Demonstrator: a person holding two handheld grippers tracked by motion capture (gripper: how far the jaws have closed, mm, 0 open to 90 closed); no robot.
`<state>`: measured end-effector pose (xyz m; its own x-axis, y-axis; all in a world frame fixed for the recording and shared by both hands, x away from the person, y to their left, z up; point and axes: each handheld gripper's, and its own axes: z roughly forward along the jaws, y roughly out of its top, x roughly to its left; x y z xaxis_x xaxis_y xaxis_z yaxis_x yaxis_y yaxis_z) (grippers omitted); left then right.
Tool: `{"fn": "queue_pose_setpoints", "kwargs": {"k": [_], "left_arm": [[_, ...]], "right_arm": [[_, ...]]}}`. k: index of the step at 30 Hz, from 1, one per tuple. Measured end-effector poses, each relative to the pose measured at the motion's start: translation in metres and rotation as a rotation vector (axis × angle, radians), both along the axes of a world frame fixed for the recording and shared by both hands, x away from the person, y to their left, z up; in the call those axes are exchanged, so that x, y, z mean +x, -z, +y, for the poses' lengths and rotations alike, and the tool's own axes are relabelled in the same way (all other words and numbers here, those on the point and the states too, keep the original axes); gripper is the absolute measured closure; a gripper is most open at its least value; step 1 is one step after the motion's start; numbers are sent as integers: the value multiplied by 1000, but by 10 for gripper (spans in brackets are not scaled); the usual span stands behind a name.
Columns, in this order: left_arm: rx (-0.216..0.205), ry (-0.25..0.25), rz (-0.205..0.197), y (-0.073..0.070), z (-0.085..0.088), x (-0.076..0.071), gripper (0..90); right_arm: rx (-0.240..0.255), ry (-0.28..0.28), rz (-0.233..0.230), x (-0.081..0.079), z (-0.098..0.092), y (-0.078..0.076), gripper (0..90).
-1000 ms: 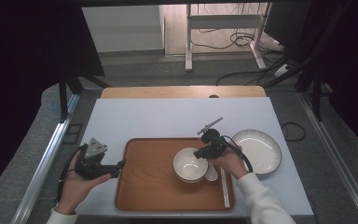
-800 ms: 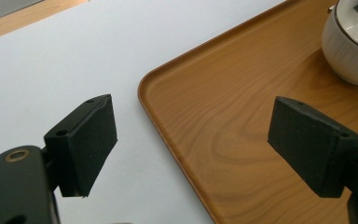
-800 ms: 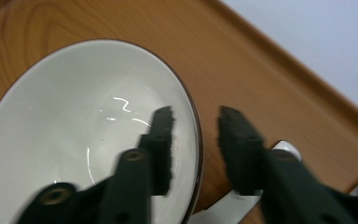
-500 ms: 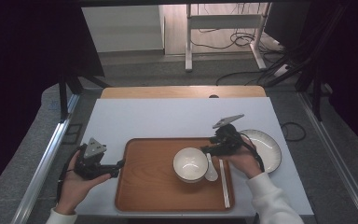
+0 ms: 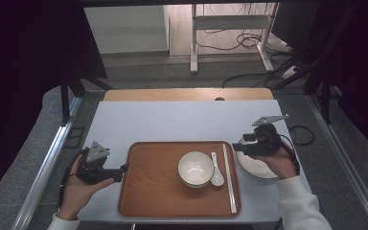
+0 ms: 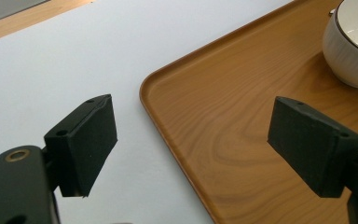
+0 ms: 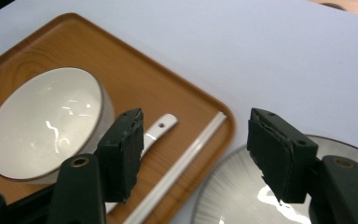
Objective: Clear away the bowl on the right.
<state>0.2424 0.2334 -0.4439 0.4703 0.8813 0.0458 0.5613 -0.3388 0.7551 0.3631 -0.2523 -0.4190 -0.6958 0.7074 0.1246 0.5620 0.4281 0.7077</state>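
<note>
Hovering above the white ribbed ceramic plate (image 5: 258, 168) at the right edge of the pale grey table (image 5: 172, 122), the right gripper (image 5: 235, 146) has just been opening its jaws, and they now stand wide apart with nothing between them; in the right gripper view the plate (image 7: 242, 196) lies under the right-hand jaw. Just left of the plate sits the rectangular brown wooden tray (image 5: 148, 191), its right rim close beside the plate's edge. On the tray's right half stands the round white ceramic bowl (image 5: 195, 168), upright and empty, with the white ceramic spoon (image 5: 216, 171) lying just beside it on its right, the handle pointing away from the person. Right of the spoon, the pair of pale chopsticks (image 5: 229, 177) lies along the tray's right rim. The left gripper (image 5: 122, 168) rests low at the tray's left edge, released as well: in the left gripper view its jaws are spread, one over the table and one over the tray (image 6: 223, 140), gripping nothing.
</note>
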Motion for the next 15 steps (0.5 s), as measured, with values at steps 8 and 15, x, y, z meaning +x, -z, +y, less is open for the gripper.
{"fn": "queue_pose_setpoints", "kwargs": {"k": [8, 15], "left_arm": [[-12, 0, 2, 0, 1, 1, 149], [-17, -2, -3, -3, 1, 2, 147]], "right_arm": [[18, 38, 2, -1, -27, -5, 363], [25, 71, 11, 0, -46, -2, 364]]}}
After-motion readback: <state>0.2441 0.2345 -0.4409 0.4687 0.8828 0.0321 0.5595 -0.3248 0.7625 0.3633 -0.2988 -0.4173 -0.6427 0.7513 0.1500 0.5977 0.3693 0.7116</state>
